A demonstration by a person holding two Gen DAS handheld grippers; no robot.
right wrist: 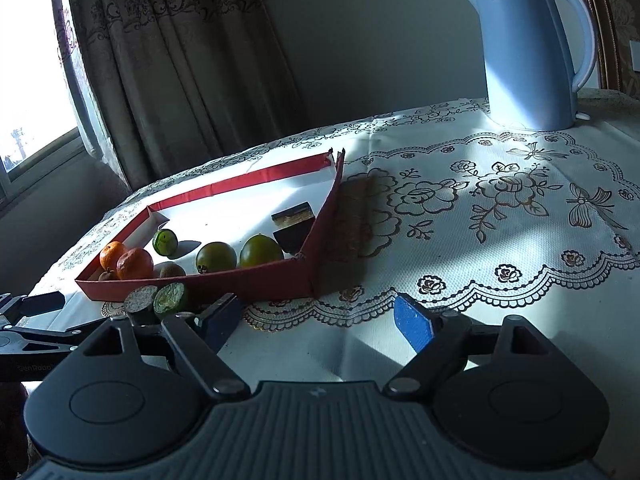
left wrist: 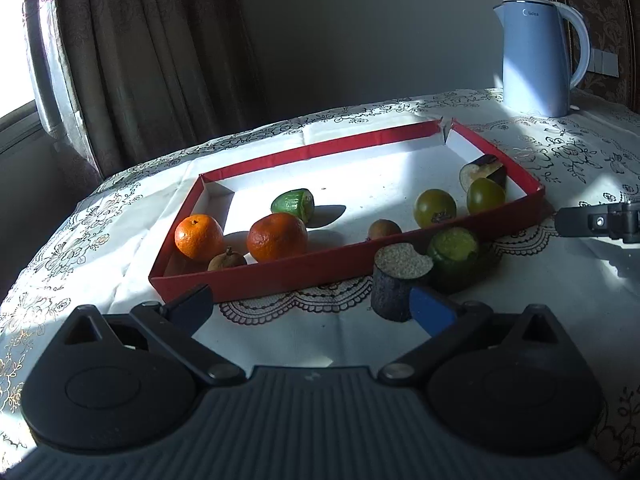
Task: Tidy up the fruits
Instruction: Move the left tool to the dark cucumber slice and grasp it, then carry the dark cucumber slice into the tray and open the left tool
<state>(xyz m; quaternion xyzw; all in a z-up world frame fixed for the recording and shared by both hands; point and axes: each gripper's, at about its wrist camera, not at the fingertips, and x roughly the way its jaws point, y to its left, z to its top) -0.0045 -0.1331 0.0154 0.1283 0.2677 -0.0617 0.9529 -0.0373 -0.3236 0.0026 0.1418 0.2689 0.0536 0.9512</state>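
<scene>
Left wrist view: my left gripper (left wrist: pixel 310 312) is released, jaws wide, nothing between the pads. Its right finger (left wrist: pixel 434 314) sits just beside a dark eggplant chunk (left wrist: pixel 398 286) standing cut face up on the tablecloth (left wrist: pixel 560 300); can't tell if they touch. A green cut fruit piece (left wrist: pixel 454 254) is right next to the chunk, both outside the red tray (left wrist: pixel 280 276), close against its near wall. Inside the tray: two mandarins (left wrist: pixel 199 237) (left wrist: pixel 277 242) at the near left, a small brown fruit (left wrist: pixel 227 260) between them at the near wall, a green cut piece (left wrist: pixel 293 205) behind them, another small brown fruit (left wrist: pixel 384 229) mid-tray, two olive-green round fruits (left wrist: pixel 435 208) (left wrist: pixel 485 196) to the right, and a second eggplant piece (left wrist: pixel 482 172) in the far right corner area. Blue kettle (left wrist: pixel 538 56) stands far right on the table, well apart from the tray. My right gripper (left wrist: pixel 600 222) pokes in at the right edge, off the tray's right end. Right wrist view: right gripper (right wrist: pixel 326 326) also released, jaws wide over bare tablecloth (right wrist: pixel 480 220), nothing between them. It points past the tray's (right wrist: pixel 260 280) near right corner. Same eggplant chunk (right wrist: pixel 140 300) and green piece (right wrist: pixel 171 300) sit left of its left finger (right wrist: pixel 222 318), outside the tray. Left gripper (right wrist: pixel 36 320) is visible at the left edge. Kettle (right wrist: pixel 528 52) far right.
</scene>
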